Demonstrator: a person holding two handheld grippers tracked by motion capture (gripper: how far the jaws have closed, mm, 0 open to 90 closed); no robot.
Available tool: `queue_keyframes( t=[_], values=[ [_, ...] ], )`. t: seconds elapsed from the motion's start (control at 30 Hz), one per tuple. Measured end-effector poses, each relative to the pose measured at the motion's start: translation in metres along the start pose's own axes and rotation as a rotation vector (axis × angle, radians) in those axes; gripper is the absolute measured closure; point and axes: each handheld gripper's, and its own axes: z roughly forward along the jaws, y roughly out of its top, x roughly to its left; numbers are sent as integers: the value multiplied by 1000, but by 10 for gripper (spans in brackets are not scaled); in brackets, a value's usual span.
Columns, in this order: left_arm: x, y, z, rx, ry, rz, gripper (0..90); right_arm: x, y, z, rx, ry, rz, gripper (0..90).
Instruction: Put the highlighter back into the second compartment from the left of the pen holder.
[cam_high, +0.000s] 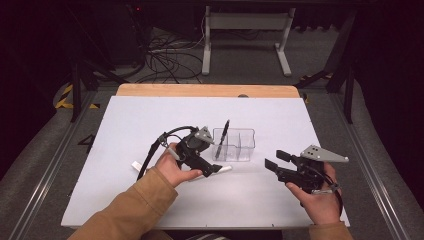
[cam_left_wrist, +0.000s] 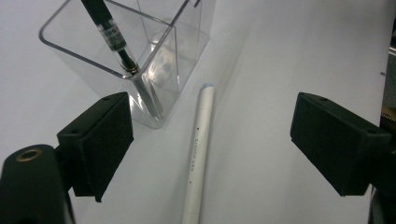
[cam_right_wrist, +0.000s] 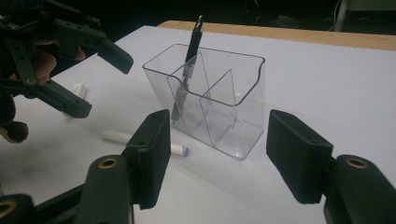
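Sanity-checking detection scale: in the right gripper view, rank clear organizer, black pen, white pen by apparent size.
1. clear organizer, clearly largest.
2. black pen, standing in its end compartment.
3. white pen, lying on the table, partly hidden behind the near jaw, so its rank against the black pen is unsure.

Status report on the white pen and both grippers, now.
Left gripper open, jaws astride white pen lying flat on table, no grip. Right gripper open, empty, facing clear organizer. Black pen stands in organizer beside white pen; nothing blocking.

left gripper (cam_high: 218, 169): over white pen (cam_high: 220, 170), clear box (cam_high: 233, 145) just beyond | black pen (cam_high: 223, 136): standing in box | right gripper (cam_high: 276, 160): jaws apart, beside box
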Motion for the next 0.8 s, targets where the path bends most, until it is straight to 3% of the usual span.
queue_keyframes(
  t=[0.2, 0.47, 0.57, 0.6, 0.8],
  values=[
    [-1, -2, 11, 63, 42, 32, 194, 0, 0, -1, -1, -1, 0, 413],
    [7, -9, 28, 127, -7, -4, 263, 0, 0, 0, 2, -1, -2, 413],
    [13, -11, 34, 147, -73, -61, 300, 0, 0, 0, 4, -2, -1, 413],
    [13, -11, 36, 155, -74, -67, 311, 0, 0, 0, 4, -2, 0, 413],
    [10, -10, 45, 208, -55, -26, 394, 0, -1, 0, 6, -1, 0, 413]
  ],
)
